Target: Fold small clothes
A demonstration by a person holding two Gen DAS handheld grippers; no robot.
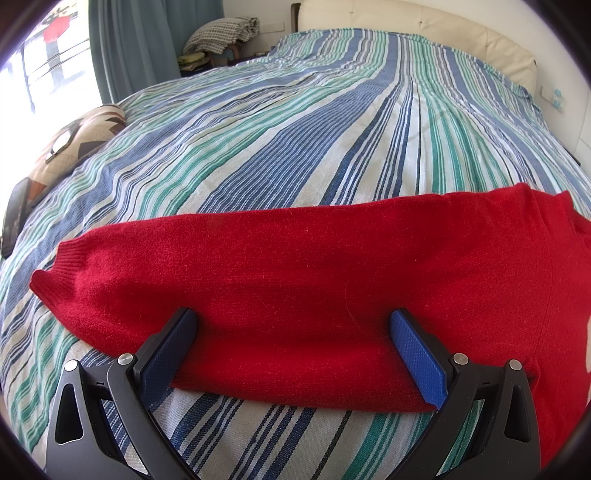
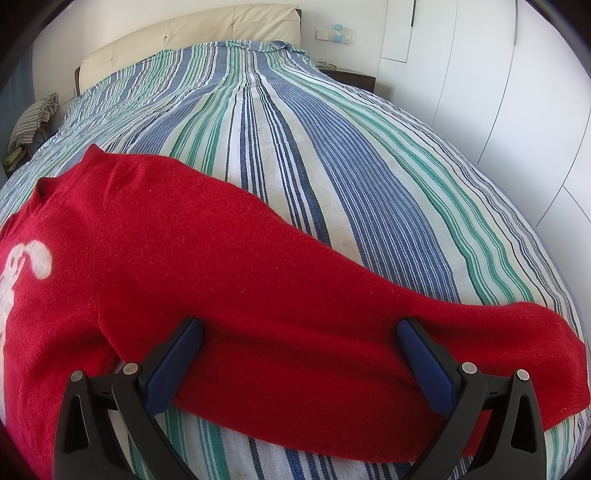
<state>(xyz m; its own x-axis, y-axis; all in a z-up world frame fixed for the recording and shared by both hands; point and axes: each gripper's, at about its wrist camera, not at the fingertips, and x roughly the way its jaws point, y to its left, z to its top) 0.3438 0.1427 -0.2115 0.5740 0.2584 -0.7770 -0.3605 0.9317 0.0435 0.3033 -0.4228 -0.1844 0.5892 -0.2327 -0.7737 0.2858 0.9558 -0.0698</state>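
A small red knit sweater [image 1: 295, 266] lies flat on the striped bed, sleeves spread to both sides. In the left wrist view its left sleeve runs across the frame, cuff [image 1: 55, 273] at the left. My left gripper [image 1: 293, 321] is open, blue pads straddling that sleeve's near edge. In the right wrist view the red sweater [image 2: 184, 240] shows a white figure [image 2: 22, 273] on its chest, and the right sleeve slants down to its cuff [image 2: 554, 354]. My right gripper [image 2: 299, 328] is open, one finger on each side of that sleeve's middle.
The striped blue, green and white bedspread [image 1: 295, 129] stretches away to a cream headboard [image 2: 192, 33]. A patterned cushion [image 1: 74, 136] and a dark flat object [image 1: 14, 214] lie at the bed's left edge. White wardrobe doors [image 2: 498, 92] stand on the right.
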